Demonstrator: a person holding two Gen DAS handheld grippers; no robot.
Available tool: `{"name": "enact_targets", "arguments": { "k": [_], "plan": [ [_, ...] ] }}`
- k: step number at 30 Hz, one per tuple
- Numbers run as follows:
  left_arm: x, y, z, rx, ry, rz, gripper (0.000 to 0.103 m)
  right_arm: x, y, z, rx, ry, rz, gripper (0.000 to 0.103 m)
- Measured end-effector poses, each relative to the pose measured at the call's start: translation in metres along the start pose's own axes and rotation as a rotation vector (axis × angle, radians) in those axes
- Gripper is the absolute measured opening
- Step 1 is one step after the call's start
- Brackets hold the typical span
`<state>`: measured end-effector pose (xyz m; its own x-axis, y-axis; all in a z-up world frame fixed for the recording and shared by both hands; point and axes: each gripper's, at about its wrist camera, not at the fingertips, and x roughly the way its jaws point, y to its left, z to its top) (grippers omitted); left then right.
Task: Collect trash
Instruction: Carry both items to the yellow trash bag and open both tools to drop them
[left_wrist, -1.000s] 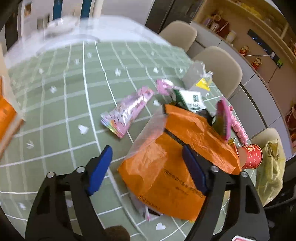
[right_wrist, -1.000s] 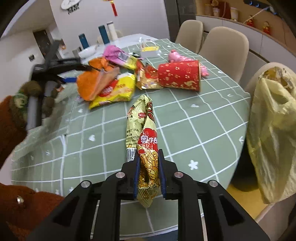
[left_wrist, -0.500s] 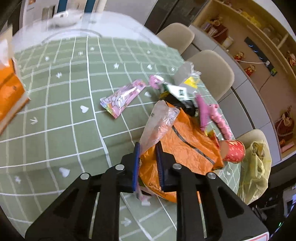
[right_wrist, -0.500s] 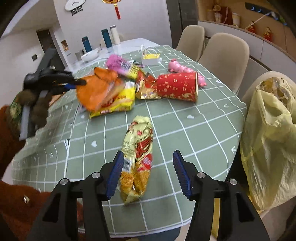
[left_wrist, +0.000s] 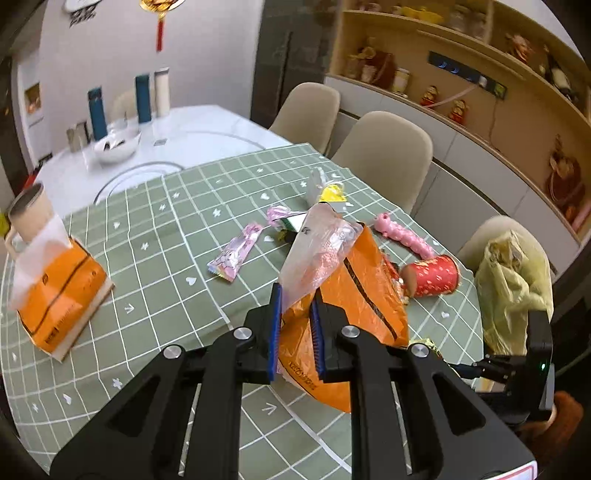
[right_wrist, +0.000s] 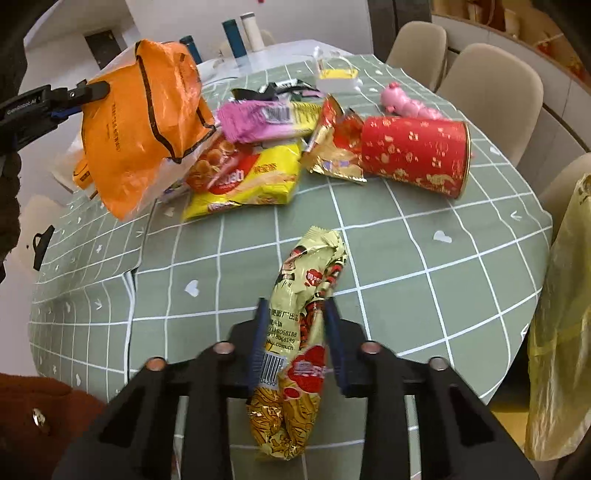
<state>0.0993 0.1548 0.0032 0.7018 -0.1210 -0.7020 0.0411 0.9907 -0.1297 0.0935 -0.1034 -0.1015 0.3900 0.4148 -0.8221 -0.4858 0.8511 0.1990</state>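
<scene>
Orange bag (left_wrist: 354, 306) is thin, light, crinkly plastic, floppy; the best hold is a bunched edge, and the left gripper (left_wrist: 295, 332) is clamped on exactly that, with the bag hanging clear of the green table (left_wrist: 155, 258). Gold wrapper (right_wrist: 306, 314) is light, slick foil lying on the cloth near the table edge; the right gripper (right_wrist: 297, 339) pinches its middle. Versus a second ago: the left jaws were wide over the flat bag and are now shut with it lifted; the right jaws opened and have just been closing on the wrapper again.
</scene>
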Motion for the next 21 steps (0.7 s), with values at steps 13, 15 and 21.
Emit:
{"name": "enact_targets", "arguments": {
  "k": [13,15,21],
  "plan": [
    [-0.015,-0.077,0.023,0.114,-0.022,-0.116,0.014,-0.074,-0.024,-0.029,0.068,-0.192,-0.062,0.01],
    [-0.016,-0.101,0.037,0.145,-0.037,-0.159,0.014,-0.087,-0.035,-0.041,0.1,-0.222,-0.086,0.01],
    [0.002,-0.201,0.081,0.258,-0.07,-0.346,0.014,-0.127,-0.073,-0.083,0.222,-0.269,-0.183,0.01]
  ]
}}
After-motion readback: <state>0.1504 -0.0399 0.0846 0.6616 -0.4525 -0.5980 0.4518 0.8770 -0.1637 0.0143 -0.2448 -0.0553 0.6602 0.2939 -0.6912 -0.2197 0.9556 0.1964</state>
